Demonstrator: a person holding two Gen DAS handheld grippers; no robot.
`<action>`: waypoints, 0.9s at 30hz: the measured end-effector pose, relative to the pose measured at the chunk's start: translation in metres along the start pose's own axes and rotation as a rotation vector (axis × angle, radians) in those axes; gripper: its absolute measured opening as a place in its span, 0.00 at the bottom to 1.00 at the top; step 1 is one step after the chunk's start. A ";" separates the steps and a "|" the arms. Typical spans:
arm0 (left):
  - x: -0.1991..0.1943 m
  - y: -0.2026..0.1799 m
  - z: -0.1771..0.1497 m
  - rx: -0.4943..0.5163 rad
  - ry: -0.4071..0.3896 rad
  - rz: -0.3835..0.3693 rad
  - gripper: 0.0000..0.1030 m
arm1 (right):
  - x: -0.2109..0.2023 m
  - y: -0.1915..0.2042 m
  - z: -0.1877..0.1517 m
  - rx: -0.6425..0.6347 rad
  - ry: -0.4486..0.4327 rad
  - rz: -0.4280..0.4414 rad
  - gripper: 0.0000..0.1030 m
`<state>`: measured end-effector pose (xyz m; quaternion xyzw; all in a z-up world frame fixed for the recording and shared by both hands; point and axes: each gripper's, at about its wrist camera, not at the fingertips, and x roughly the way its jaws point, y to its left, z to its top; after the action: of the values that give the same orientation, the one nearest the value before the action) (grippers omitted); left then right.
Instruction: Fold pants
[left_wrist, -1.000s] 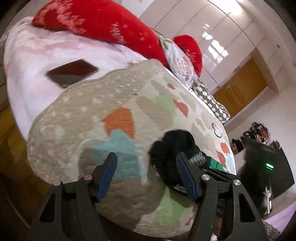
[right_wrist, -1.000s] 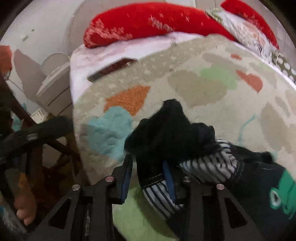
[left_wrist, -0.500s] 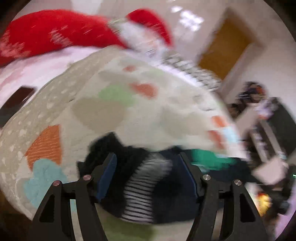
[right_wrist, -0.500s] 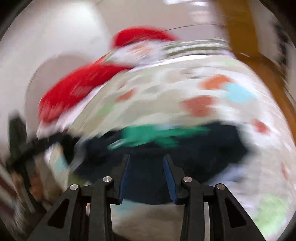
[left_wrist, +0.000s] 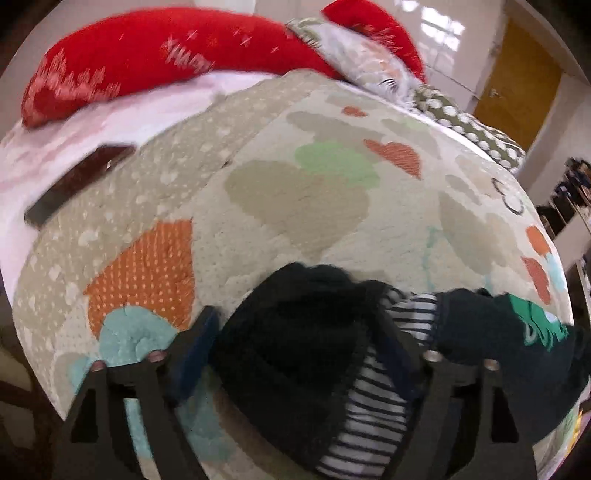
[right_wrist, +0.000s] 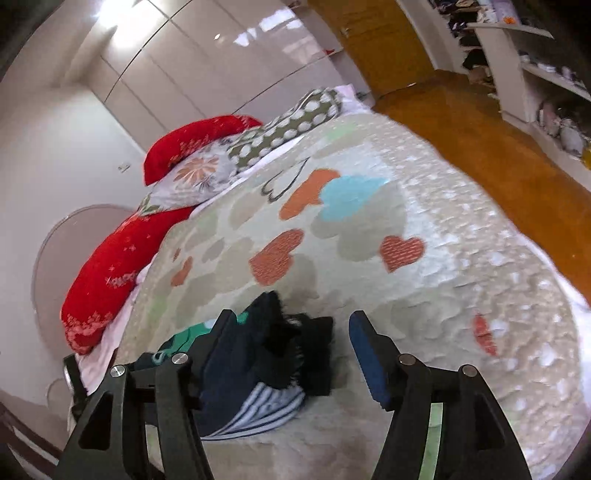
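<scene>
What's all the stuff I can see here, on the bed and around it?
pants: one, dark navy with a striped lining and a green print, bunched on the near part of the quilt
quilt: one, beige with orange, green and blue hearts, spread over the bed
red pillows: two, red with pale snowflakes, at the head of the bed
floral pillow: one, white with orange flowers, between the red ones
dotted pillow: one, olive with white dots, beside the floral one
phone: one, dark, on the pink sheet
door: one, yellow-brown, far wall
left gripper: black, blue pads, jaws opening around the pants
right gripper: same, jaws opening, pants between them
</scene>
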<state>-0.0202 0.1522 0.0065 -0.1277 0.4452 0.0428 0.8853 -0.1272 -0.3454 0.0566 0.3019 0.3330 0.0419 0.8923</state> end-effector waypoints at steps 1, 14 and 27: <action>0.004 0.006 0.000 -0.029 0.017 -0.024 0.87 | 0.007 0.000 -0.002 -0.002 0.020 0.004 0.68; 0.001 0.000 -0.010 0.011 -0.057 0.003 0.90 | 0.075 -0.012 -0.009 0.071 0.207 0.039 0.19; -0.001 -0.070 -0.004 0.089 -0.062 -0.009 0.89 | 0.014 -0.026 0.029 0.075 0.015 0.018 0.15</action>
<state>-0.0107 0.0834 0.0177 -0.0888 0.4184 0.0230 0.9036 -0.1018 -0.3779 0.0511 0.3376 0.3382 0.0399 0.8775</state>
